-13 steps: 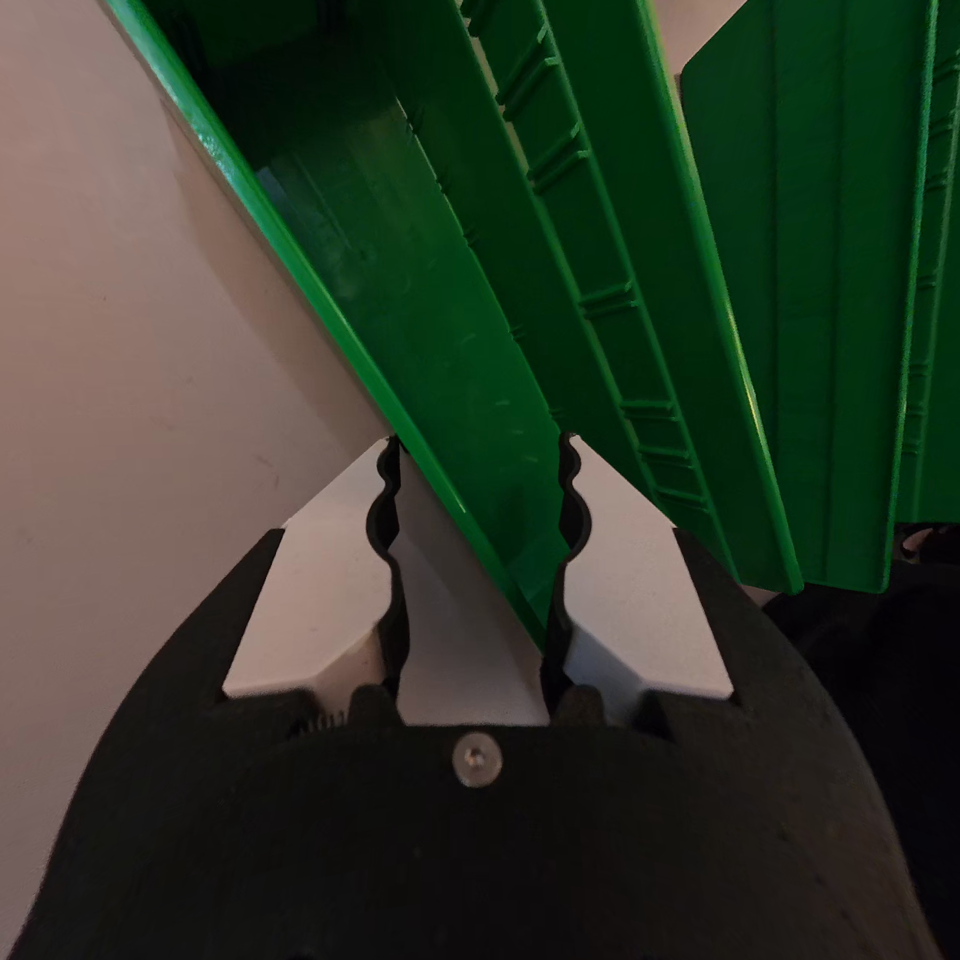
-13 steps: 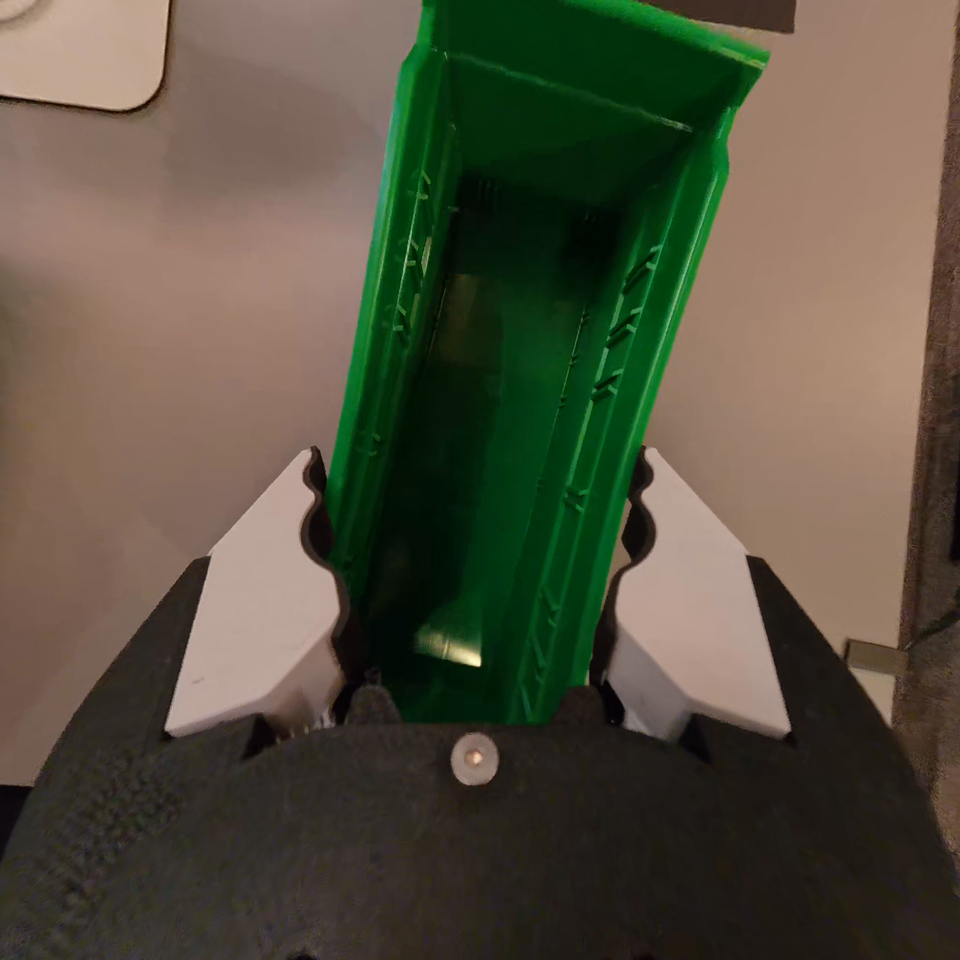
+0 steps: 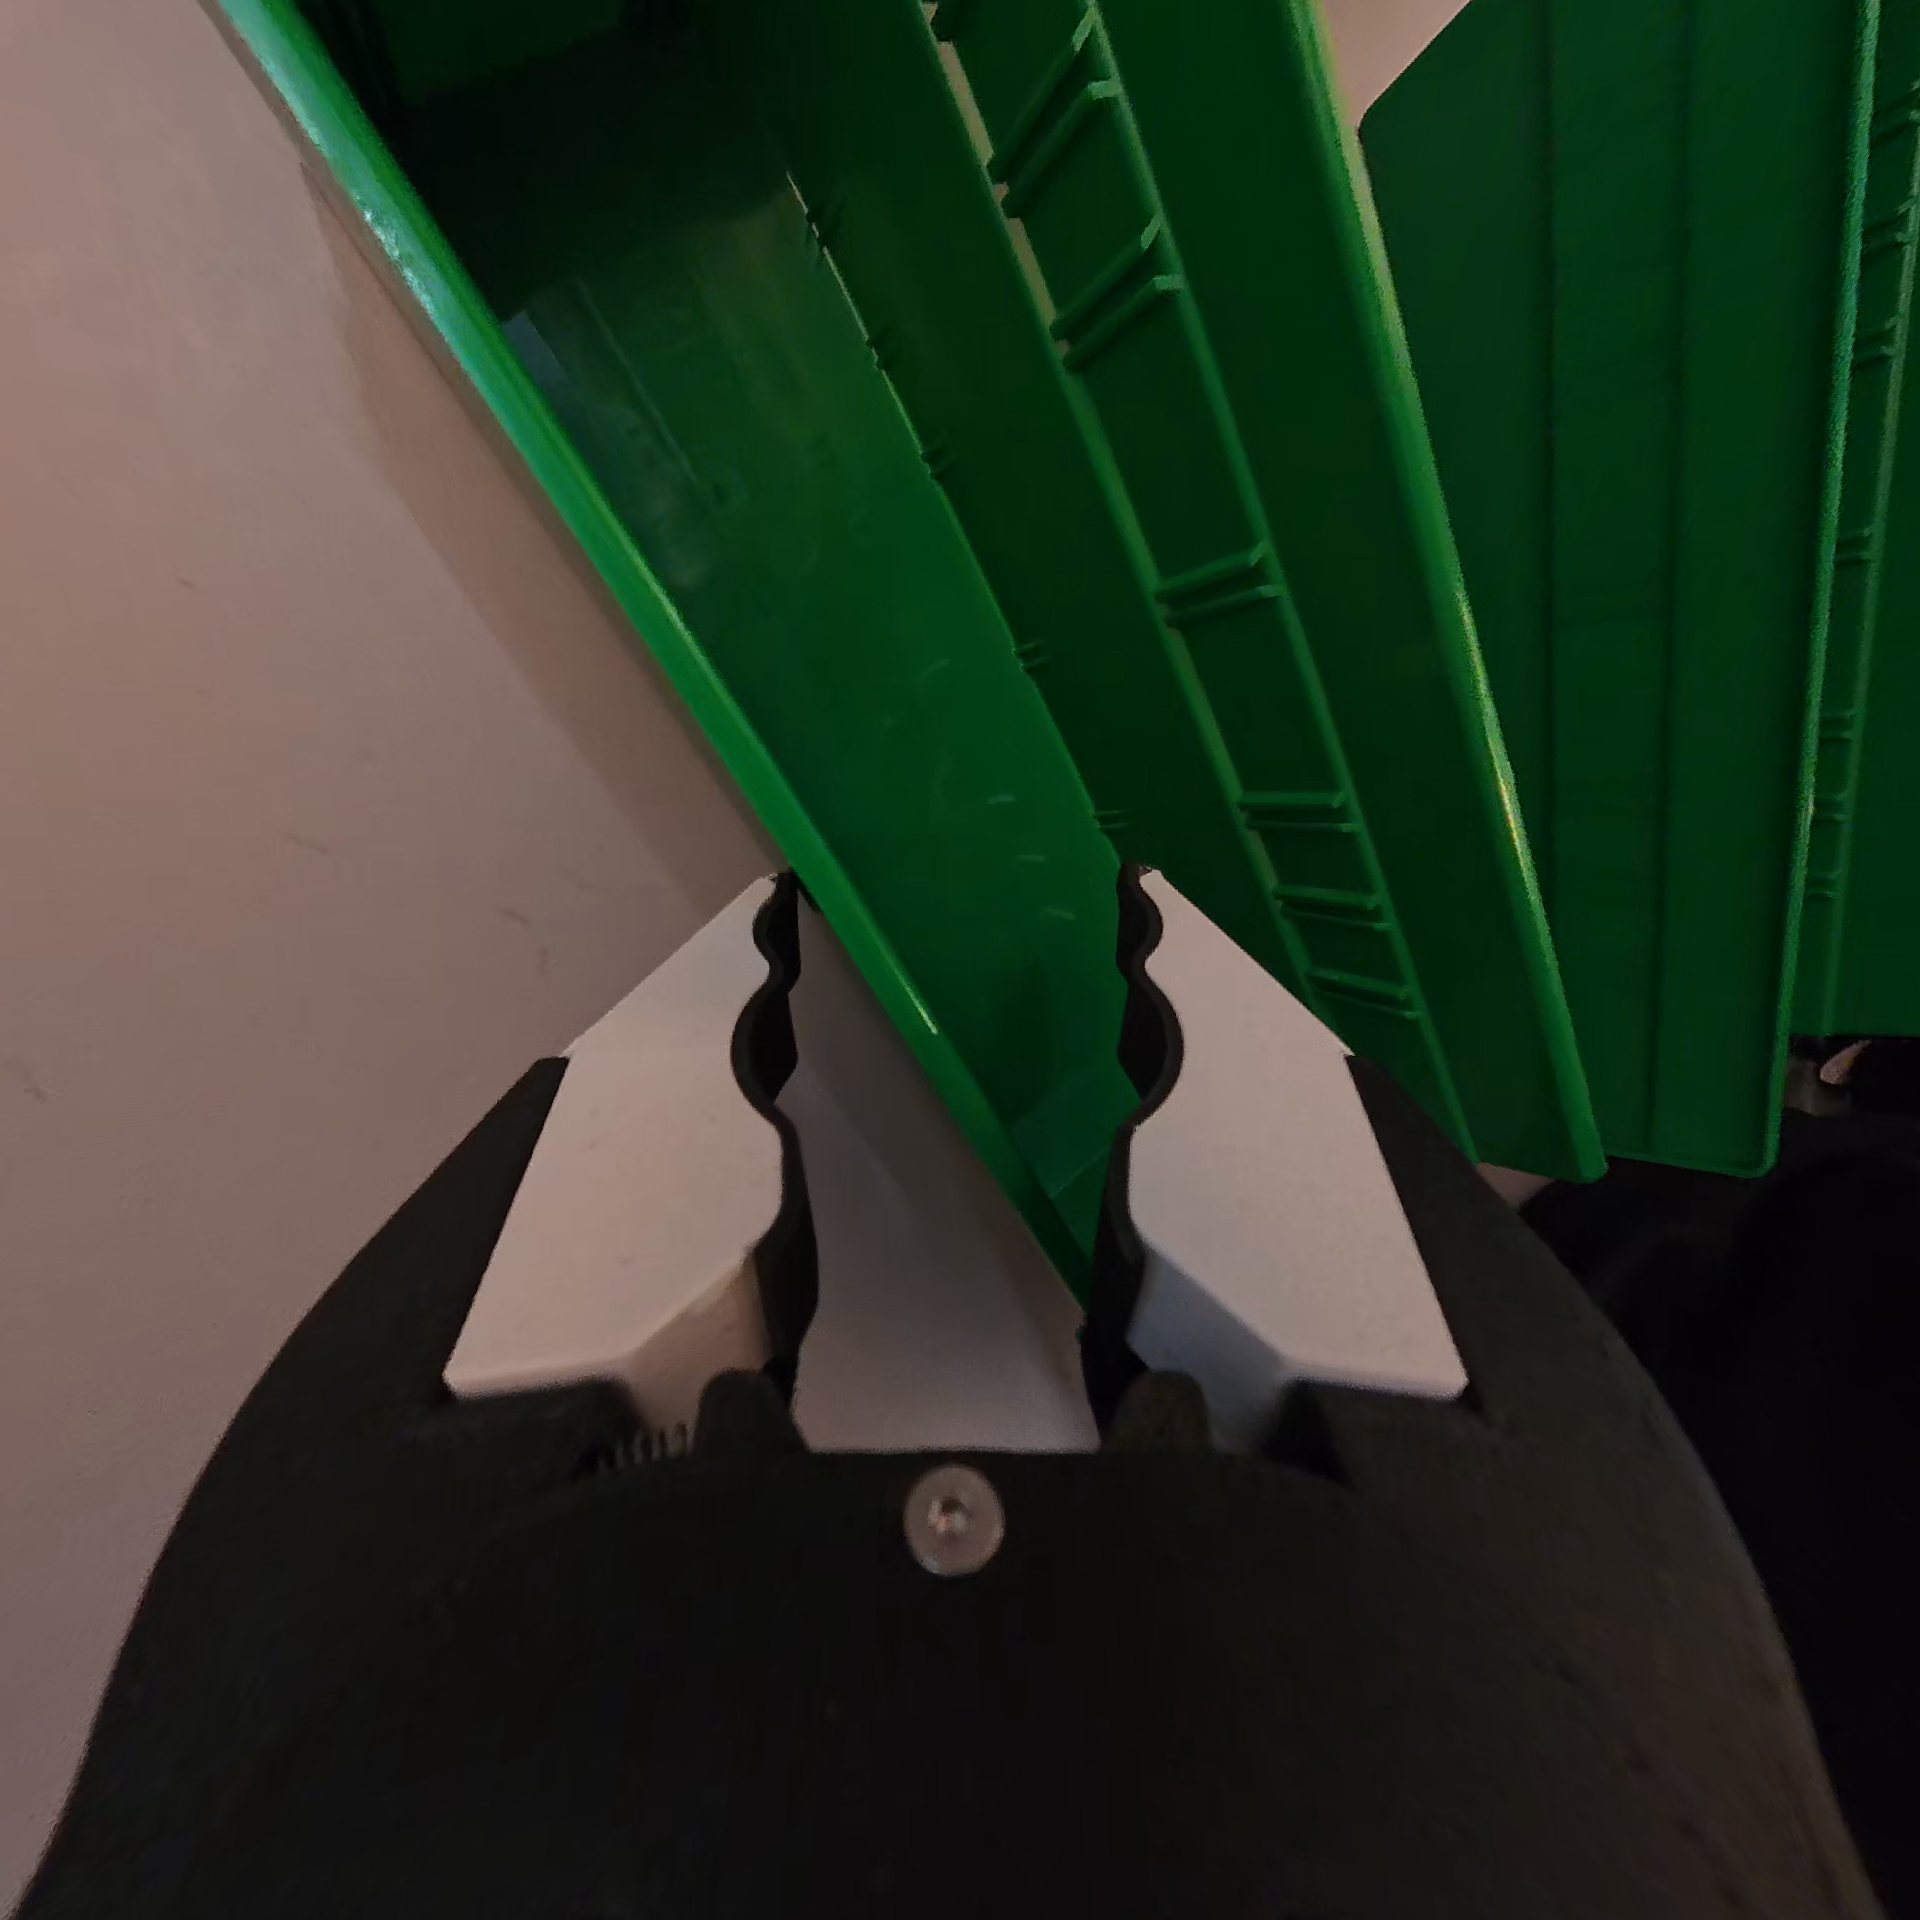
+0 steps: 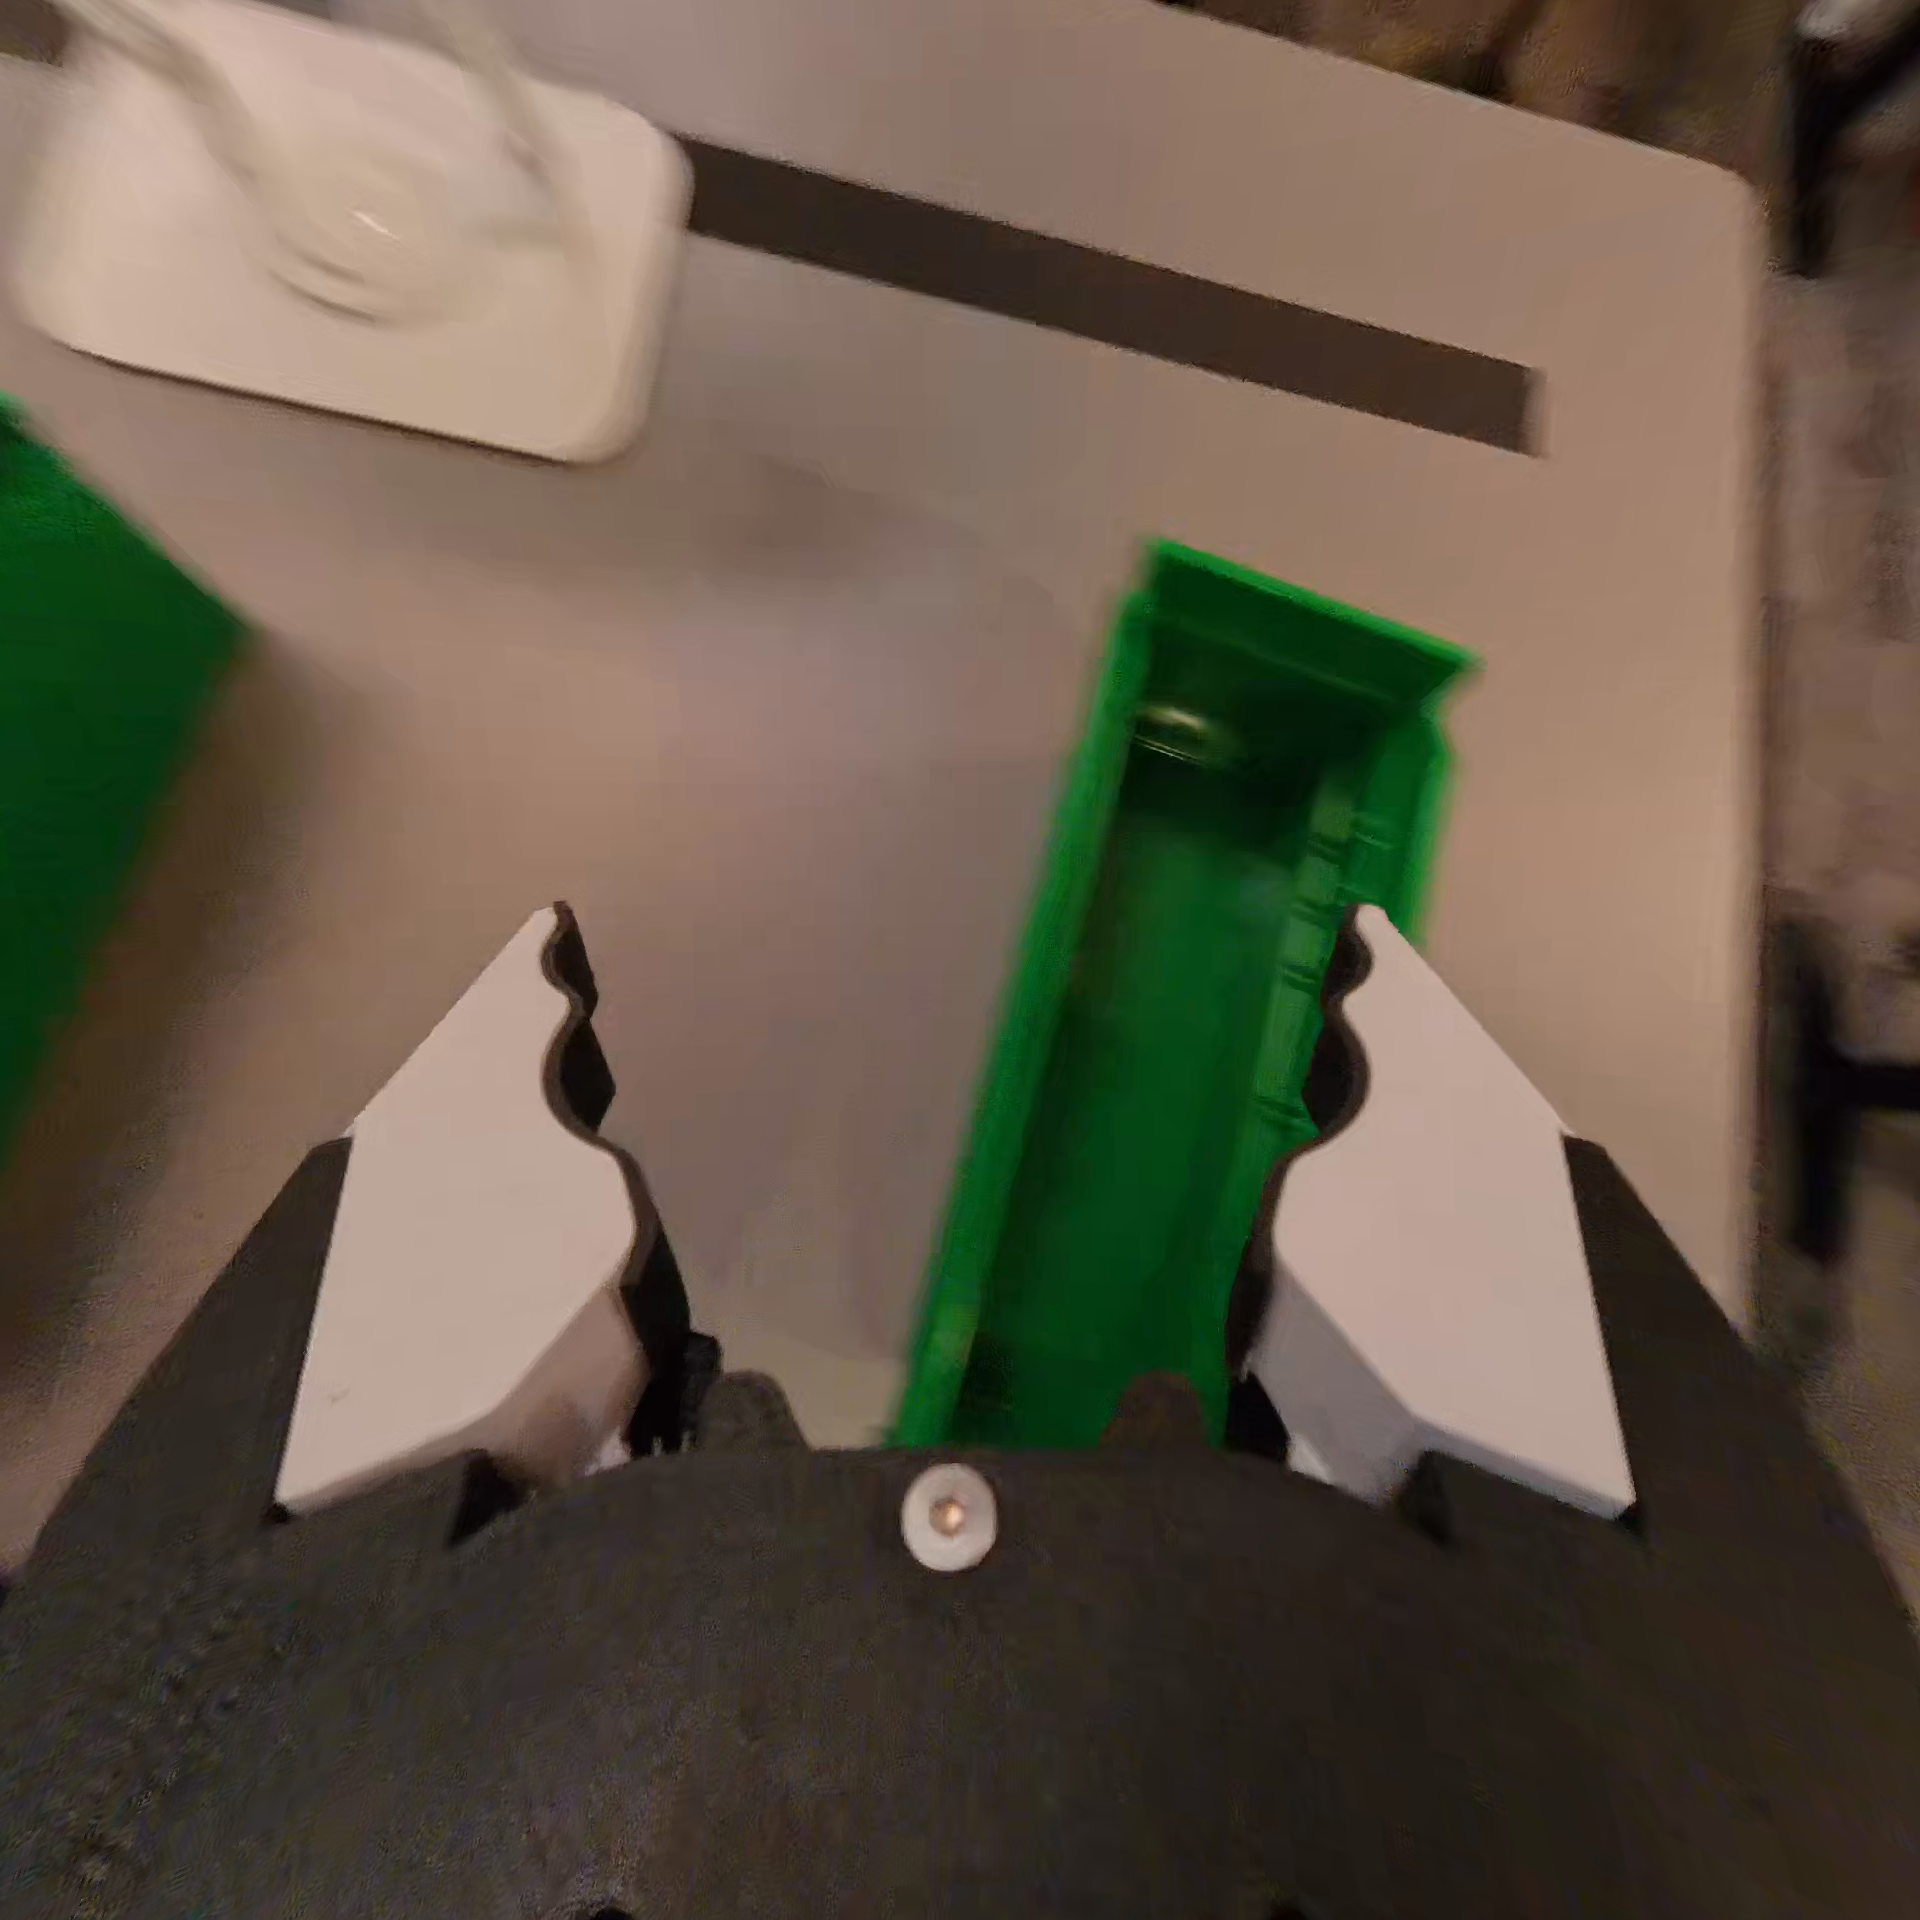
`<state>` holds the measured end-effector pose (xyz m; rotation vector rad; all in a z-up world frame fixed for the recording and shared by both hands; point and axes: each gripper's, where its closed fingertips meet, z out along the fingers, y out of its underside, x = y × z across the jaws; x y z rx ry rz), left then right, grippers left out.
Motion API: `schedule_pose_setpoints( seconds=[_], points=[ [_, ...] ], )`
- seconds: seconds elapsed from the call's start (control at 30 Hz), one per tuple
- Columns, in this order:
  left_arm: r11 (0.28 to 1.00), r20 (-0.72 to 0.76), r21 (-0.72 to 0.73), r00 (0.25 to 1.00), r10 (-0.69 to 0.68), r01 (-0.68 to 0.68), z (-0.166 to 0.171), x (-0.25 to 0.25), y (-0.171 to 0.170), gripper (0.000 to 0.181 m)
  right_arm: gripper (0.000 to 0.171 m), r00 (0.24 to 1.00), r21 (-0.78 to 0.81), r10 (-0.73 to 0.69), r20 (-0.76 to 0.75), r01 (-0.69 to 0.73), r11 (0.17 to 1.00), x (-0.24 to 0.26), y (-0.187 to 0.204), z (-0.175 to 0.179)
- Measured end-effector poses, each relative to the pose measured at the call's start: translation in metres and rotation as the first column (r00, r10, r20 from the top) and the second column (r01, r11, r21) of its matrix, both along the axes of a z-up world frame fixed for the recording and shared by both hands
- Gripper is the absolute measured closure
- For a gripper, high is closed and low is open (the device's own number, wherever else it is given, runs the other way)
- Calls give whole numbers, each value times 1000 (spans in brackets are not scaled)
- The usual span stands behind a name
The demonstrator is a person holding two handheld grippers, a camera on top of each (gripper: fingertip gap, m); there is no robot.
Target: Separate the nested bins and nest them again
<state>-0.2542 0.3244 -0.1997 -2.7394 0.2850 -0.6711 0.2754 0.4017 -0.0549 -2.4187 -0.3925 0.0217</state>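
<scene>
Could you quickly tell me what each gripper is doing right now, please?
Left gripper: partly closed around a green bin corner; firm grip cannot be told.
Right gripper: open, narrow green bin lying loose against its right finger.

A pale grey table point(image 4: 831, 644) with a rounded far corner carries a dark strip point(image 4: 1112, 301) running across its far part and, at far left, a white rounded-corner pad point(image 4: 582, 353) on which a blurred pale round object point(image 4: 364, 229) rests.
</scene>
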Motion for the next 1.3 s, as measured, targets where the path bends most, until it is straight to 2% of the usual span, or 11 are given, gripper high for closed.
schedule_pose_setpoints(
  seconds=[0.2,0.3,0.33,0.4,0.47,0.5,0.57,0.83,1.07,1.2,1.3],
  points=[
    [1000,12,5,1000,-2,2,-4,1,1,121,26,911,-109,197,-362,-252,962,-219,-24,-22],
    [1000,19,11,1000,-11,11,-4,1,0,120,39,895,-206,279,-348,-364,908,-279,-45,-71],
    [1000,21,12,1000,-15,14,-3,1,0,120,42,901,-219,305,-308,-379,899,-287,-48,-84],
    [1000,29,16,999,-14,13,-3,-1,-1,121,85,916,-231,351,-195,-390,891,-286,-47,-106],
    [1000,39,20,999,-10,9,-3,-1,-1,122,108,927,-219,356,-121,-374,901,-274,-41,-114],
    [1000,44,22,999,-8,7,-3,-1,-1,122,134,923,-204,368,-114,-384,900,-271,-39,-114],
    [1000,49,22,999,-14,13,-5,-1,-2,122,155,911,-228,382,-158,-410,883,-270,-42,-116],
    [999,53,23,998,-27,26,-6,0,0,122,169,883,-265,466,-49,-462,847,-224,-21,-111],
    [999,48,22,998,-34,33,-6,2,1,122,167,834,-317,552,28,-516,796,-161,-1,-114],
    [999,44,21,998,-36,35,-6,2,0,122,93,797,-275,604,13,-578,768,-159,-4,-97],
    [999,48,18,998,-32,31,-6,2,-1,122,59,747,-259,665,-13,-645,719,-164,-21,-79]
  ],
)
